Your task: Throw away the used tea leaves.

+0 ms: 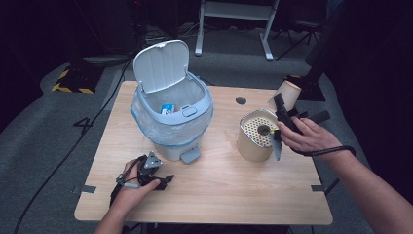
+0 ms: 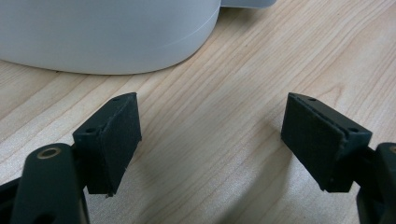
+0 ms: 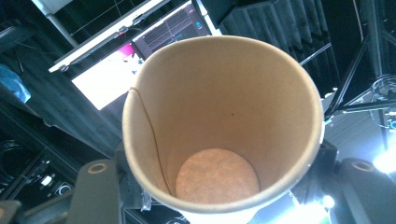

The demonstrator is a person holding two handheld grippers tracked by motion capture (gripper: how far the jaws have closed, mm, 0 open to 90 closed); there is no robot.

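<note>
Above the perforated canister (image 1: 256, 135), the right tool (image 1: 282, 108) clamps an empty paper cup (image 1: 287, 92) tilted aloft, seemingly bound for the open pedal bin (image 1: 171, 119), while the left tool (image 1: 163, 183) rests wide open and empty on the worktop (image 1: 219, 190).

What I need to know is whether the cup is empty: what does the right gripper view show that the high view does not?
The right gripper view adds the cup's inside, empty down to its bare bottom. The high view adds the bin with its lid up, the canister, and the left tongs low over the table. Both show the cup held in the right tongs.
</note>
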